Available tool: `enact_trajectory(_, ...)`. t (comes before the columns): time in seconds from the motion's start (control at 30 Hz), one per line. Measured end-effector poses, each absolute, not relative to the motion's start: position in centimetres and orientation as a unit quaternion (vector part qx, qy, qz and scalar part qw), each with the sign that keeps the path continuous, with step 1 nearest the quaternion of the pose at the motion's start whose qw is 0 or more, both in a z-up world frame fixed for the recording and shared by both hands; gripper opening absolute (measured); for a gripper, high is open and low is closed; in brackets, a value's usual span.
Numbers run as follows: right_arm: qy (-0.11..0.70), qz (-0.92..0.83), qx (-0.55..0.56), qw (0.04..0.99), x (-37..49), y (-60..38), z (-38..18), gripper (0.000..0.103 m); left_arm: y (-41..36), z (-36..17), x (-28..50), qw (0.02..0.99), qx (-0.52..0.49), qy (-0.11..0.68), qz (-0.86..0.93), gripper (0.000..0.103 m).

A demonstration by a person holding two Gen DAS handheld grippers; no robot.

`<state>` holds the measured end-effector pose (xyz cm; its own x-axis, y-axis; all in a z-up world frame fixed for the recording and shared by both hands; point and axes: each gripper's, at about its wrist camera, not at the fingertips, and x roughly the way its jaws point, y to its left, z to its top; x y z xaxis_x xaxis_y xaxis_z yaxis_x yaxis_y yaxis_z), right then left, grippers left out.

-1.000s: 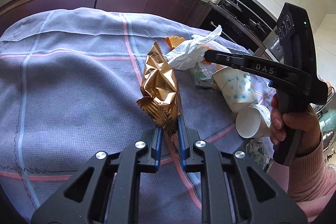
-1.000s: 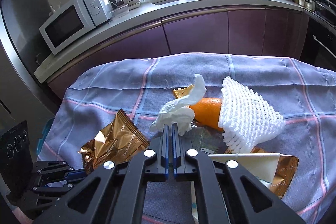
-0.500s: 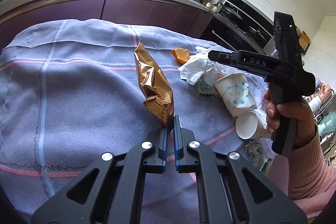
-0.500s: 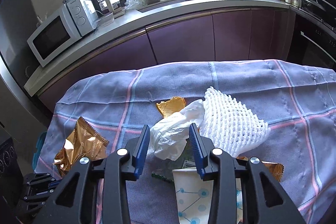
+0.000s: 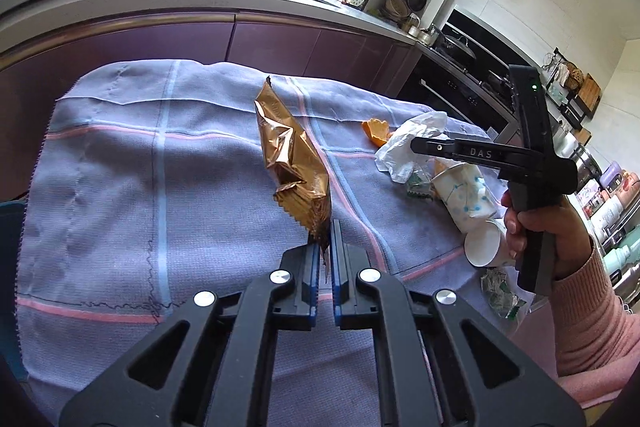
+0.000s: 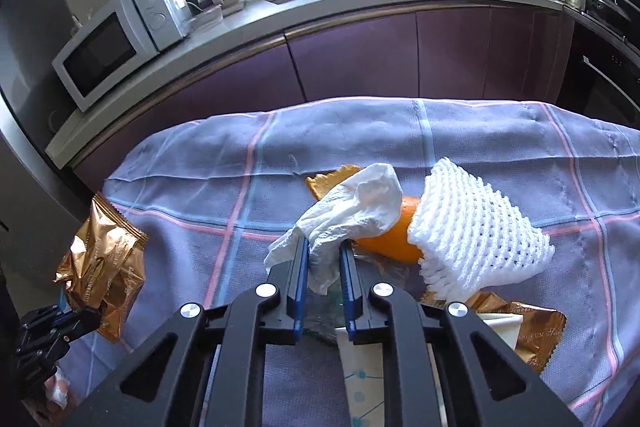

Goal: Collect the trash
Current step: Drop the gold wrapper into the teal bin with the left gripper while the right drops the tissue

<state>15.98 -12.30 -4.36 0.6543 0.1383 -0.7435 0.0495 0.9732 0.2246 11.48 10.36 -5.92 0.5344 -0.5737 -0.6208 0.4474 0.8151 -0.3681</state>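
Note:
My left gripper (image 5: 325, 231) is shut on the lower edge of a crumpled gold foil wrapper (image 5: 292, 163) and holds it upright above the blue checked cloth (image 5: 120, 187). The wrapper also shows in the right wrist view (image 6: 102, 259). My right gripper (image 6: 324, 247) has its jaws partly closed around a crumpled white tissue (image 6: 352, 211), which lies over an orange peel (image 6: 384, 239). In the left wrist view the right gripper (image 5: 424, 145) reaches over the tissue (image 5: 408, 147).
A white foam fruit net (image 6: 476, 239), a second gold wrapper (image 6: 524, 327) and an orange peel scrap (image 5: 376, 129) lie on the cloth. Two paper cups (image 5: 464, 195) (image 5: 486, 247) lie near the right edge. Kitchen counter and microwave (image 6: 120, 43) stand behind.
The left gripper has lifted the gold wrapper higher and upright. The right gripper opened, let the tissue drop, and has narrowed around it again.

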Motion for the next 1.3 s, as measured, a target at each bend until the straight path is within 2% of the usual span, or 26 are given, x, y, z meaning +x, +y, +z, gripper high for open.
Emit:
enact_trajectory(0.3, 0.368, 0.168, 0.088, 0.910, 13.8, -4.9, -0.4, 0.014, 18.6, -3.9, 9.6, 0.899, -0.095, 0.358, -0.234, 0.005)
enact_trajectory(0.6, 0.370, 0.306, 0.059, 0.875, 15.3, 7.1, 0.0, 0.014, 30.2, -2.8, 7.1, 0.926, -0.111, 0.343, -0.110, 0.005)
enact_trajectory(0.9, 0.380, 0.370, -0.013, 0.848, 17.1, 18.7, -1.2, 0.014, 39.2, -6.6, 7.3, 0.913, -0.134, 0.386, -0.012, 0.005)
enact_trajectory(1.17, 0.423, 0.377, -0.056, 0.822, 19.2, 25.5, -4.8, 0.015, 42.0, -11.0, 8.8, 0.890, -0.158, 0.428, 0.010, 0.006)
enact_trajectory(1.3, 0.454, 0.365, -0.061, 0.811, 20.4, 27.2, -6.8, 0.021, 42.3, -12.6, 9.8, 0.881, -0.162, 0.444, 0.018, 0.007)
